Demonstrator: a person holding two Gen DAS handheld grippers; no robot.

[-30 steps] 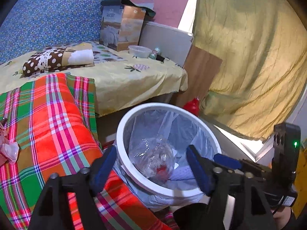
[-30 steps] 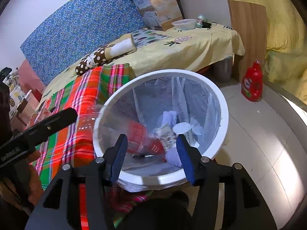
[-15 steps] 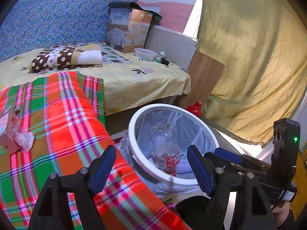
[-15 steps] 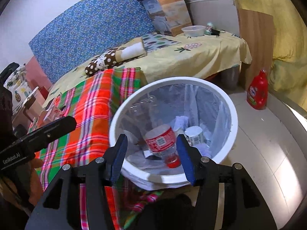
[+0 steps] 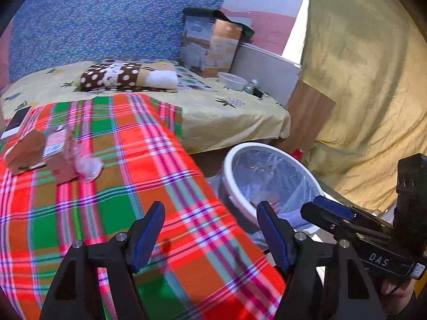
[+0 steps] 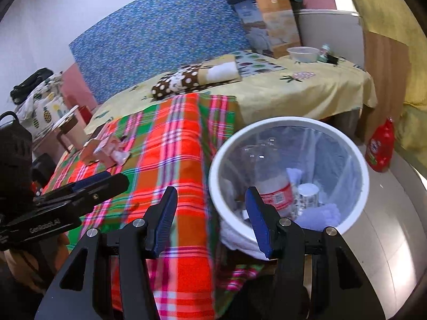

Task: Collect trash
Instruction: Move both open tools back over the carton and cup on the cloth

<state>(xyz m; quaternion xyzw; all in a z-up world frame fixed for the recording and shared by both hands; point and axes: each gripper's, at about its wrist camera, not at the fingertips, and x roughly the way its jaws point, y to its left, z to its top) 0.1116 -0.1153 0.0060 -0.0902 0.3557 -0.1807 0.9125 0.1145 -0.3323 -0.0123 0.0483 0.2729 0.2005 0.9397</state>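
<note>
A white trash bin (image 6: 360, 165) with a clear liner stands on the floor beside the bed; it also shows in the left wrist view (image 5: 226, 170). A clear plastic bottle with a red label (image 6: 272, 186), a cup (image 6: 307, 197) and tissue lie inside. My left gripper (image 5: 210, 229) is open and empty above the plaid blanket (image 5: 106, 186). My right gripper (image 6: 210, 208) is open and empty at the bin's left rim. Crumpled pink wrappers and tissue (image 5: 66, 157) lie on the blanket at the left, also in the right wrist view (image 6: 106, 152).
A phone (image 5: 16, 122) lies at the blanket's far left. A spotted pillow (image 5: 117, 76), a cardboard box (image 5: 210, 45) and a white bowl (image 5: 232, 80) sit on the yellow sheet. A red detergent bottle (image 6: 381, 146) stands on the floor. A yellow curtain (image 5: 360, 80) hangs at the right.
The bottle has dropped into the bin and settled upright. Both grippers have swung left, from over the bin toward the plaid blanket, bringing the wrappers into view.
</note>
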